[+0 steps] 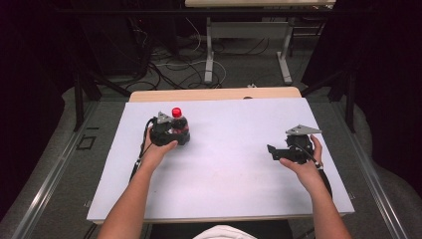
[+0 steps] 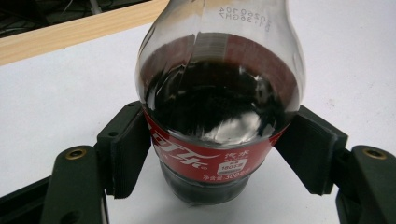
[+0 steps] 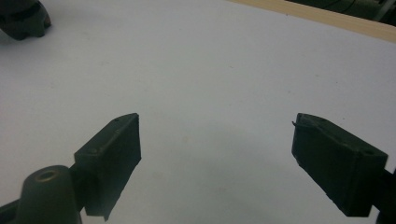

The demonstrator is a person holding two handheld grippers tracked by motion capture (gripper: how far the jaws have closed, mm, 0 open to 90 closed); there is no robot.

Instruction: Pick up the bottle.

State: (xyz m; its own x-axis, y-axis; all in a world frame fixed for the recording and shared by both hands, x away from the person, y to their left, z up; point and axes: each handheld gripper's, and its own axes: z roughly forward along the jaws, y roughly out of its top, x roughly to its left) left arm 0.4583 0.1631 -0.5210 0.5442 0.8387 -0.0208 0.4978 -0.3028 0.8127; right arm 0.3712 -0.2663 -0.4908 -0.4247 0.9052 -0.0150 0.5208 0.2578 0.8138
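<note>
A small cola bottle (image 1: 177, 121) with a red cap and a red label stands upright on the white table (image 1: 224, 174), left of centre. My left gripper (image 1: 181, 131) is shut on it. In the left gripper view both black pads (image 2: 128, 149) press the sides of the cola bottle (image 2: 219, 93) at the label, with dark drink showing through the clear plastic. My right gripper (image 1: 274, 152) rests low over the table's right side with its jaws pointing left. In the right gripper view the right gripper (image 3: 217, 154) stands open, with bare white table between its jaws.
A wooden strip (image 1: 214, 94) runs along the table's far edge. Beyond it, cables (image 1: 174, 69) lie on the floor around another table's legs (image 1: 209, 55). A dark rounded shape (image 3: 21, 18) sits at the top left corner of the right gripper view.
</note>
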